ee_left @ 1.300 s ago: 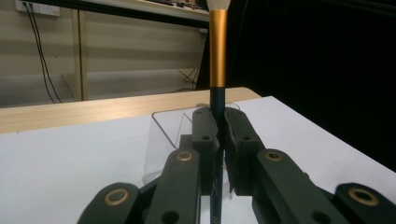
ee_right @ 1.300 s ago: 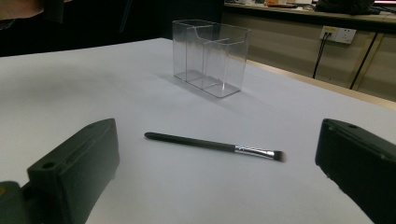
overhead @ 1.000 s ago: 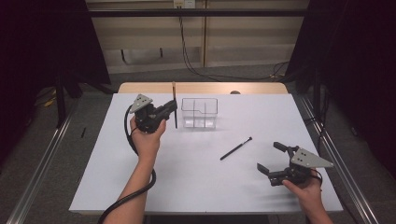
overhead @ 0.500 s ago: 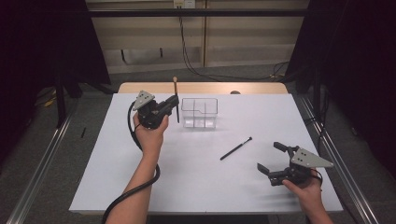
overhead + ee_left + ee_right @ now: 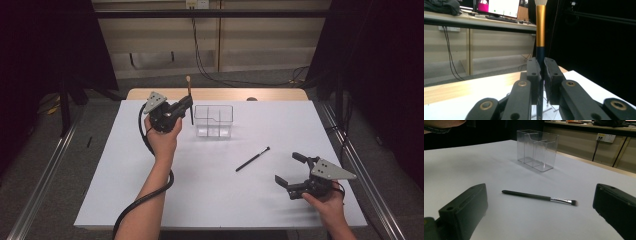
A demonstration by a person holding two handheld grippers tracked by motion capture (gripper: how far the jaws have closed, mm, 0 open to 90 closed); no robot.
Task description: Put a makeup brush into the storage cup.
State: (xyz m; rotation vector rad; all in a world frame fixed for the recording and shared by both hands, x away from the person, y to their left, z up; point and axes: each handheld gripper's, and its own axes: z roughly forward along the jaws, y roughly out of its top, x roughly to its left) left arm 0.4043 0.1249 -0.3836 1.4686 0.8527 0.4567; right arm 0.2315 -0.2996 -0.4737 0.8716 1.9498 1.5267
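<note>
My left gripper (image 5: 186,104) is raised over the table's far left and shut on a makeup brush (image 5: 189,97) that stands upright, with a dark handle, gold ferrule and pale bristles on top (image 5: 540,30). It hangs just left of a clear plastic organizer (image 5: 214,121) with several compartments (image 5: 537,150). A second, thin black brush (image 5: 252,159) lies flat on the white table (image 5: 215,200), its silver ferrule and bristle tip showing in the right gripper view (image 5: 539,197). My right gripper (image 5: 295,169) rests near the front right, open, with nothing between its fingers (image 5: 464,210).
The white table ends at a wooden strip (image 5: 220,94) along its far edge. Cables (image 5: 200,55) hang on the wall behind. Metal rails (image 5: 45,180) run on the floor at both sides. Dark curtains (image 5: 380,60) stand left and right.
My left gripper has carried the upright brush a little to the right and farther back, closer to the organizer. The right gripper and the black brush have stayed put.
</note>
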